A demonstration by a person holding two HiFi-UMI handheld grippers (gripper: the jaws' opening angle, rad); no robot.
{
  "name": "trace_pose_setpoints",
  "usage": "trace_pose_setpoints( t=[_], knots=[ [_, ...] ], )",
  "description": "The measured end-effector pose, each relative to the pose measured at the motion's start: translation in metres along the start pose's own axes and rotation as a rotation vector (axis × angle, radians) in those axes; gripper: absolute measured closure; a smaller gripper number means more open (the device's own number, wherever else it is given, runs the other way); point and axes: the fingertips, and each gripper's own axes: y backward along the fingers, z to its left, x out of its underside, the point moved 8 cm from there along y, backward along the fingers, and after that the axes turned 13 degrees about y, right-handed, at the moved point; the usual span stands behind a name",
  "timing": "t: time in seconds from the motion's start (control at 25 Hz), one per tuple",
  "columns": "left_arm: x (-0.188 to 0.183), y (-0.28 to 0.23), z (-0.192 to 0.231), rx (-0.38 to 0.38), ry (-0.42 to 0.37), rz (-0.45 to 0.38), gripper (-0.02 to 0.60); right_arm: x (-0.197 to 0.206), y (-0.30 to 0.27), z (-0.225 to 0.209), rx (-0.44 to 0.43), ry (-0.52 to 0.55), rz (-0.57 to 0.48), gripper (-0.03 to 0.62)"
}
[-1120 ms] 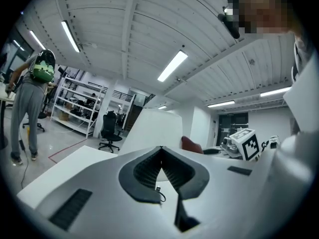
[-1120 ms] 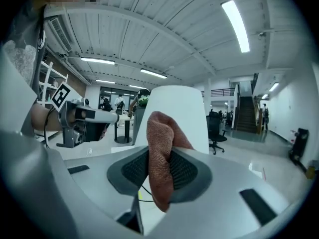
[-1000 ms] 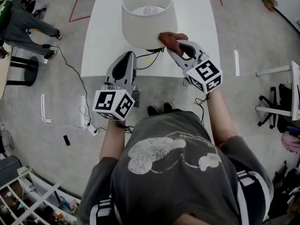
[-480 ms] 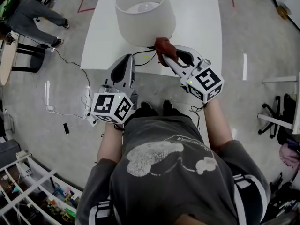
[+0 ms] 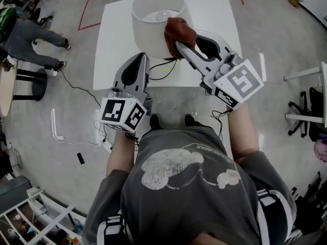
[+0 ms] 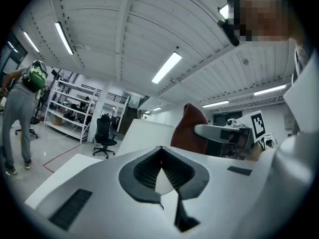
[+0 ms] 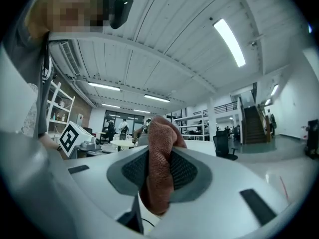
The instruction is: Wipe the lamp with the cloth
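A lamp with a white drum shade [image 5: 153,22] stands on a white table [image 5: 217,14]. My right gripper [image 5: 180,44] is shut on a rust-brown cloth [image 5: 179,30], which presses against the right side of the shade near its top rim. In the right gripper view the cloth [image 7: 160,151] bulges up between the two pads of the right gripper [image 7: 160,171]. My left gripper [image 5: 140,60] hovers at the table's near edge, below the shade and apart from it, jaws together and holding nothing. The left gripper view looks past the left gripper [image 6: 160,152] to the cloth [image 6: 192,128].
A black cable [image 5: 164,65] runs from the lamp base over the table's near edge. Cords and a power strip [image 5: 56,129] lie on the floor at the left. A person [image 5: 28,34] stands far left beside a stool [image 5: 24,79]. An office chair [image 5: 306,111] is at the right.
My right gripper has carried the cloth up from the shade's lower rim to high on its right side. The left gripper has stayed almost where it was.
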Motion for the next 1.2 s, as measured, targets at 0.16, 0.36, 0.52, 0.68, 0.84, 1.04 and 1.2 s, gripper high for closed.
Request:
trace_pose_setpoints(
  t=[0.16, 0.36, 0.52, 0.68, 0.84, 1.04, 1.2],
  knots=[
    [-0.011, -0.002, 0.018, 0.069, 0.003, 0.034, 0.574, 0.000, -0.027, 0.013, 0.055, 0.003, 0.071, 0.497],
    [-0.012, -0.004, 0.046, 0.149, 0.033, 0.074, 0.574, 0.020, -0.042, 0.038, 0.116, -0.024, 0.161, 0.497],
    [-0.007, -0.010, 0.066, 0.202, 0.062, 0.118, 0.574, 0.046, -0.044, 0.053, 0.180, -0.095, 0.232, 0.497],
    [-0.003, -0.012, 0.082, 0.245, 0.089, 0.159, 0.574, 0.068, -0.044, 0.071, 0.239, -0.177, 0.310, 0.497],
    [0.000, -0.006, 0.098, 0.262, 0.112, 0.185, 0.574, 0.086, -0.050, 0.089, 0.285, -0.213, 0.371, 0.497],
    [0.009, 0.003, 0.113, 0.254, 0.127, 0.227, 0.574, 0.096, -0.052, 0.109, 0.339, -0.256, 0.390, 0.497],
    [0.005, 0.006, 0.121, 0.222, 0.111, 0.209, 0.574, 0.085, -0.056, 0.118, 0.290, -0.238, 0.372, 0.497]
  ],
)
